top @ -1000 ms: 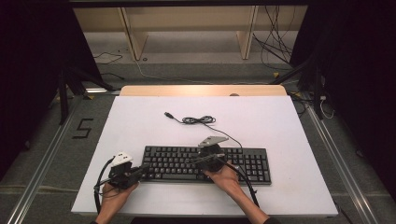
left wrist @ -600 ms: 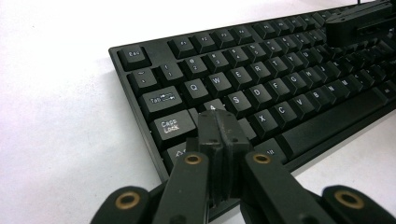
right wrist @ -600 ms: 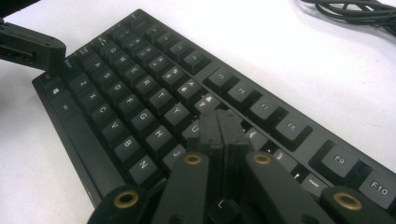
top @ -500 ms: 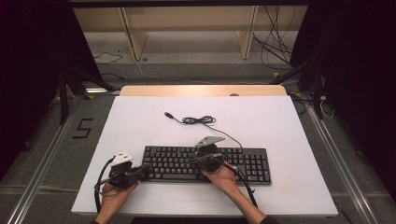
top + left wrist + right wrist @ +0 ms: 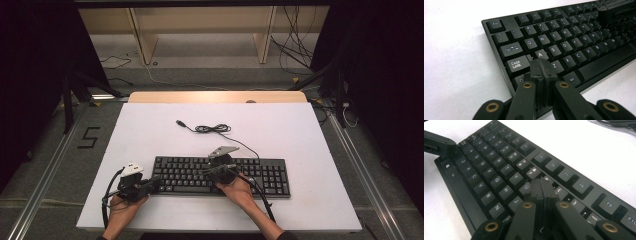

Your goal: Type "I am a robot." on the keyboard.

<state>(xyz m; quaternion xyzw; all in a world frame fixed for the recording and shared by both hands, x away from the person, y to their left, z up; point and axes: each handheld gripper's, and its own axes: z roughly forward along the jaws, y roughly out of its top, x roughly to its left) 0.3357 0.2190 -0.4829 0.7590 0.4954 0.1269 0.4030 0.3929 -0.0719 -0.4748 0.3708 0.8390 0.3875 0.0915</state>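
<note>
Nothing changed since a second ago: both hands parked. My left claw (image 5: 541,65) closed, empty, tip over A key. My right claw (image 5: 541,185) closed, empty, tip near U. Keyboard (image 5: 220,175) on table (image 5: 150,130), near edge. Typing likely paused; next keypress pending.

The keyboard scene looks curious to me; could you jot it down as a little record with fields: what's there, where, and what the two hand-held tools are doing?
surface: white table
main thing: black keyboard, lying flat near the person's edge
cable: black, loosely coiled cable behind the keyboard
left gripper: jaws shut, tips over the keys by A and Z, at the keyboard's left end
right gripper: jaws shut, tips over the keys near U and J, mid-keyboard
held: nothing between either pair of jaws
contact with keys: cannot tell
</note>
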